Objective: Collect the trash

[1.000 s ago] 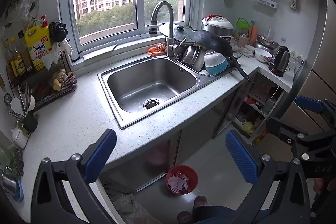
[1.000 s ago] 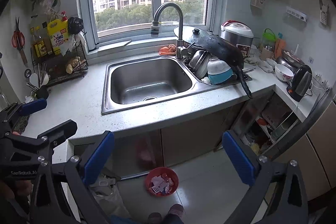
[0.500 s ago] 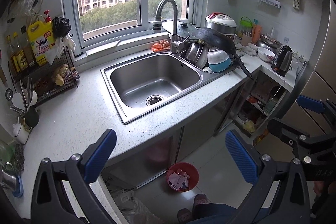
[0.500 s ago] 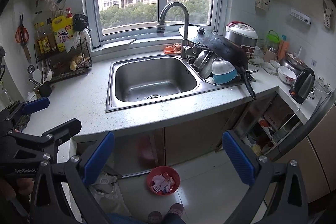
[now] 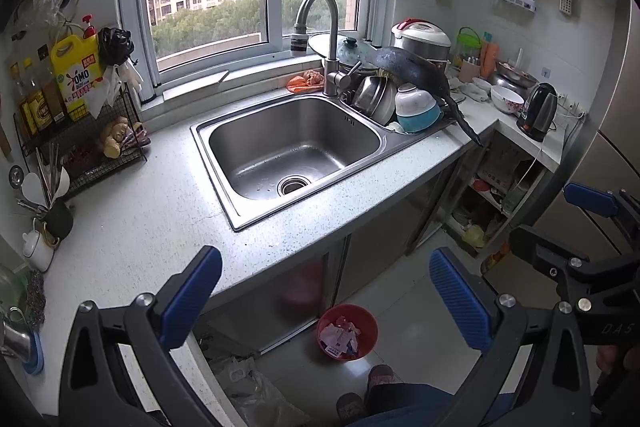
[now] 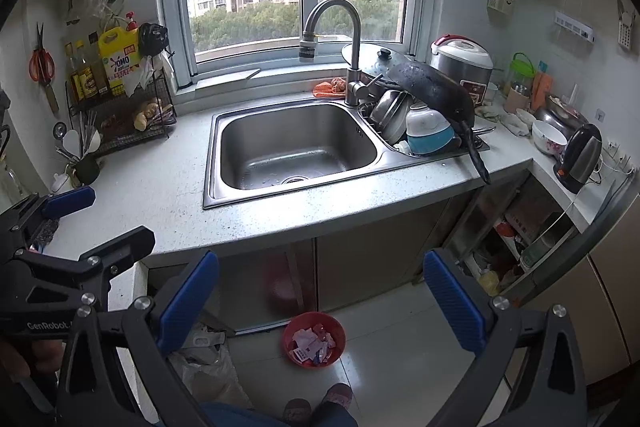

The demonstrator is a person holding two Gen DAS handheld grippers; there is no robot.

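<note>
1. Nearest me, above the red bin [image 5: 347,331], my left gripper [image 5: 326,297] and right gripper [image 6: 320,297] gape wide, holding nothing.
2. Crumpled wrappers [image 6: 313,343] lie inside that bin.
3. Beyond it, I see no loose trash on the counter [image 5: 152,211]; whether I'm starting or finishing, I can't tell.

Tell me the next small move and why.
Probably lower the right gripper toward the red bin on the floor: both grippers are open and hold nothing, the counter shows no obvious scraps, and the bin holds crumpled paper.
</note>
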